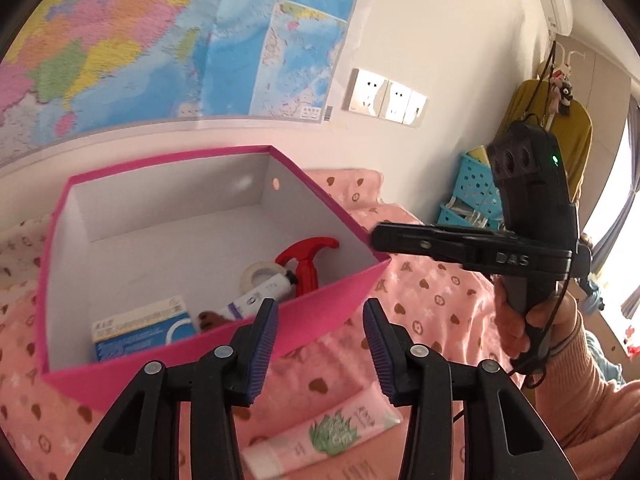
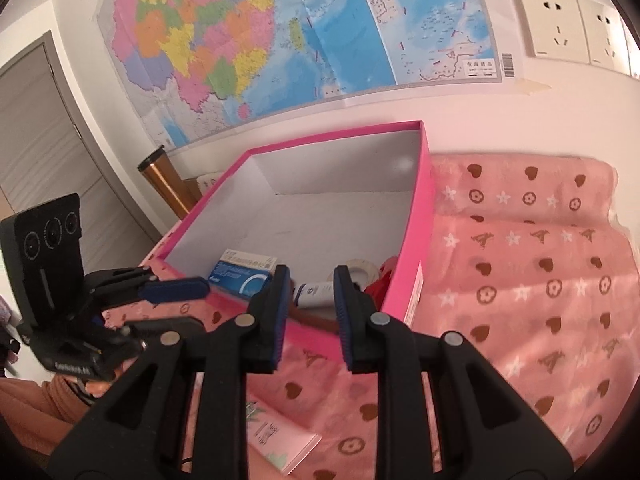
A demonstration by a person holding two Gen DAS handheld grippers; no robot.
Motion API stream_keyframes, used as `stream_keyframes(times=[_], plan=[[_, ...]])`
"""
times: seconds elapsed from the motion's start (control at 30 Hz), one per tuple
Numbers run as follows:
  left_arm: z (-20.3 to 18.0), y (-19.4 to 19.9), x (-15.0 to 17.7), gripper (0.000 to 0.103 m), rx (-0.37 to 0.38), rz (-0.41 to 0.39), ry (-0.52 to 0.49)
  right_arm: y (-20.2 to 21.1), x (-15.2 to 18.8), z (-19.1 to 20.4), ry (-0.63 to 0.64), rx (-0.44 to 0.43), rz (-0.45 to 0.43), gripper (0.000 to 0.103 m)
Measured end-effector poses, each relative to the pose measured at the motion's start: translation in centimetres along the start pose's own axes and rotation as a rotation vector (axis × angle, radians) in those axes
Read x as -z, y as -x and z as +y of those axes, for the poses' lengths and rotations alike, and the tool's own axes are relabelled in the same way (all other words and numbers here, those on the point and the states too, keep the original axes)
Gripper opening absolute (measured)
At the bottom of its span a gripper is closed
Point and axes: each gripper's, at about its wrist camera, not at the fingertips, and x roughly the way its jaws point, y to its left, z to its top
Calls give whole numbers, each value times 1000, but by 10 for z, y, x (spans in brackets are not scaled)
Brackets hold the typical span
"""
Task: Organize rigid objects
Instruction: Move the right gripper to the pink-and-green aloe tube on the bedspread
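A pink box (image 1: 120,376) with white inner walls stands on a pink patterned bedspread (image 1: 432,296). In it lie a red T-shaped plastic piece (image 1: 306,264), a tape roll (image 1: 258,274), a white tube (image 1: 260,294) and a blue-and-white carton (image 1: 140,328). A pink tube with a green aloe print (image 1: 320,436) lies on the bedspread in front of the box. My left gripper (image 1: 320,312) hangs open and empty over the box's near wall. My right gripper (image 2: 311,276) stands at the box's near corner (image 2: 424,220), fingers slightly apart with nothing between them.
A map and wall sockets (image 1: 384,96) are behind the box. Blue baskets (image 1: 472,192) and a yellow garment stand far right. A copper tumbler (image 2: 164,188) sits left of the box near a grey door. A hand in a pink sleeve (image 1: 560,360) holds the right gripper.
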Motion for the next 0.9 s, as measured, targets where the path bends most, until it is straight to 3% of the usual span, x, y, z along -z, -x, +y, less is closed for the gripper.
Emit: stream_keyframes(times=[0.23,0.6,0.9], plan=[[9,9,30,48,-48,44,20,14,39,11,-24,-30,35,33],[25,2,75,48,-40,129,145,-1,115,4,-144,-26,198,38],[25,1,92,52,-28,160,180,-12,131,9,-147,-1,244,41]])
